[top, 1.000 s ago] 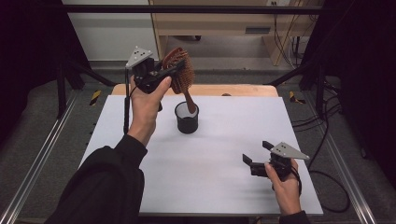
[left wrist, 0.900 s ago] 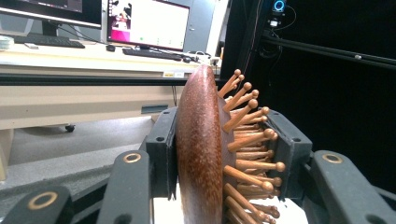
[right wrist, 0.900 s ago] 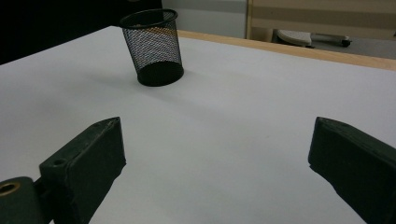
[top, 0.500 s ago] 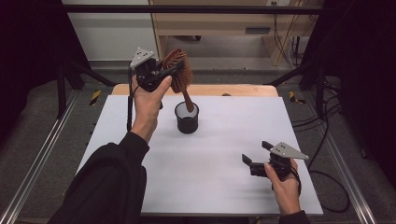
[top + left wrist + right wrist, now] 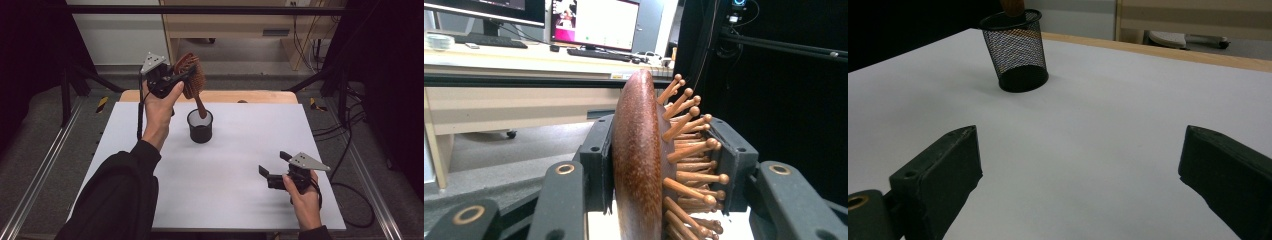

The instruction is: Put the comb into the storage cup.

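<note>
- The left tool [image 5: 181, 79] is clamped on the head of a wooden brush [image 5: 191, 81], one jaw on its smooth back, the other against the bristles [image 5: 689, 150].
- Gripped by the head, the brush hangs handle-down, its tip at the mouth of the mesh cup [image 5: 200, 127] just below the tool; that grip keeps the handle free to drop in.
- The right tool [image 5: 274, 170] rests low on the table [image 5: 320, 135], jaws wide and empty, well apart from the cup, which lies ahead of it, probably to stay out of the way.
</note>
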`<state>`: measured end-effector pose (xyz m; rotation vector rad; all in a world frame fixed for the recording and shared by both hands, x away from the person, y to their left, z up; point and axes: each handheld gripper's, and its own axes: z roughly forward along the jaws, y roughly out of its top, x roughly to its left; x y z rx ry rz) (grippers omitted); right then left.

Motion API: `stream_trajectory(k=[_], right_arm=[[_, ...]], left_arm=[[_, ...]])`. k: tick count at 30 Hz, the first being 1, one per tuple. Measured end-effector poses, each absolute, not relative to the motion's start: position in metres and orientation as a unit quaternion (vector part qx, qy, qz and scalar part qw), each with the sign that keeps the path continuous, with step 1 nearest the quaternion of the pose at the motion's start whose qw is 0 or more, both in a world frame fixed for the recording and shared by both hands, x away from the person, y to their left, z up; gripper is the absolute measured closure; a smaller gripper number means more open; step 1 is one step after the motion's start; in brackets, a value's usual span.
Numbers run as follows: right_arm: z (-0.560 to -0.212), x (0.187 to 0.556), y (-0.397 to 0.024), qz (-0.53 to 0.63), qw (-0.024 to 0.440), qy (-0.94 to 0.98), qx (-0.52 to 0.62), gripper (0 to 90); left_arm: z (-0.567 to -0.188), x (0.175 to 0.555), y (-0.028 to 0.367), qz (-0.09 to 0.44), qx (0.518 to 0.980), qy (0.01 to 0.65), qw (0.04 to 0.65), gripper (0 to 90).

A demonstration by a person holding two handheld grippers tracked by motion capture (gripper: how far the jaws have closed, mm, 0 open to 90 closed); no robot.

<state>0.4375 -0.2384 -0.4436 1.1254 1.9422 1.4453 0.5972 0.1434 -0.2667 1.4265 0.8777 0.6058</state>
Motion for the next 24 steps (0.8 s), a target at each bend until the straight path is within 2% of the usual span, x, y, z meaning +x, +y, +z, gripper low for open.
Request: stream_trajectory(k=[24], right_arm=[[-0.444, 0.438, -0.238, 0.528, 0.234, 0.706, 0.409, 3.5]], left_arm=[[-0.280, 0.604, 0.145, 0.267, 0.624, 0.392, 0.621, 51.6]])
